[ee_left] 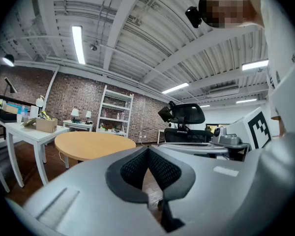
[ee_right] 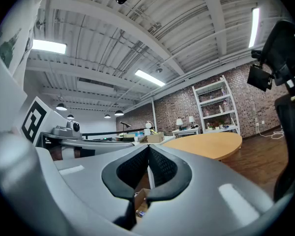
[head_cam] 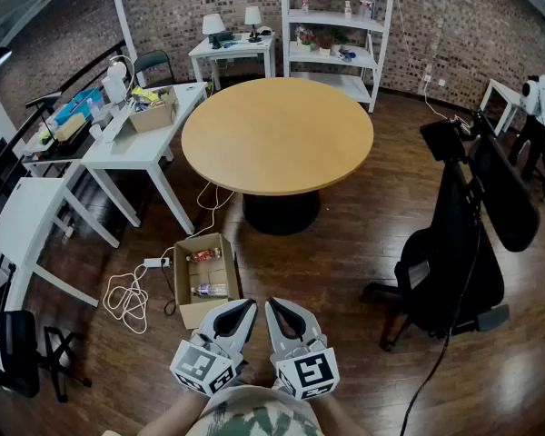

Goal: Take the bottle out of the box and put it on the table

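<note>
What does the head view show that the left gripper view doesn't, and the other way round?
Only the head view: the cardboard box on the floor, with bottles lying inside it. Only the left gripper view: the ceiling lights. Both: the left gripper, shut and empty, the round table, the white shelf and the black chair.

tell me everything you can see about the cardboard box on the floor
Plain brown cardboard box, open at the top, sits flat on the wood floor between the round table's base and the left gripper and right gripper. A red-labelled bottle and a mostly clear bottle lie on their sides inside. A white power strip and coiled cable lie just left of it. Neither gripper touches it.
</note>
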The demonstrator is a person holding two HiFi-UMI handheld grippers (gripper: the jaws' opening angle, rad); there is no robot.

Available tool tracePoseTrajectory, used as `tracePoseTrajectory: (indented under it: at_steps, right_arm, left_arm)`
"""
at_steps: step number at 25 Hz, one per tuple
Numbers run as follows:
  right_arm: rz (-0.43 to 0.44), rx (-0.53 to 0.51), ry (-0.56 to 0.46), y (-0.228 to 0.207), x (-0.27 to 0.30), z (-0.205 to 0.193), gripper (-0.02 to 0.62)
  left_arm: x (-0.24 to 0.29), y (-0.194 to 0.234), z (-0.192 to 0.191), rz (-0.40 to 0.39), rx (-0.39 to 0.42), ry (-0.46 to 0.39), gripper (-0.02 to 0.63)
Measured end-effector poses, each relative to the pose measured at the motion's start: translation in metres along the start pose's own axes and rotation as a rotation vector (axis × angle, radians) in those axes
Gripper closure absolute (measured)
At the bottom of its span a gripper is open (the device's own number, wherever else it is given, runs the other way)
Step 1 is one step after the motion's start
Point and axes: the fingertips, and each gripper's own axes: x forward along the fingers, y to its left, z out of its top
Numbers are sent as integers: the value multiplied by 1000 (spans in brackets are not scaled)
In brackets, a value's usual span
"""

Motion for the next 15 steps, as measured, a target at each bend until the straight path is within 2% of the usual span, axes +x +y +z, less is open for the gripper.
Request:
tracePoseTrajectory:
  at_steps: [15]
  right_arm:
    - [-19, -7, 40, -44, 0, -15, 597]
  left_arm:
    - [48, 0, -1, -20, -5, -34, 609]
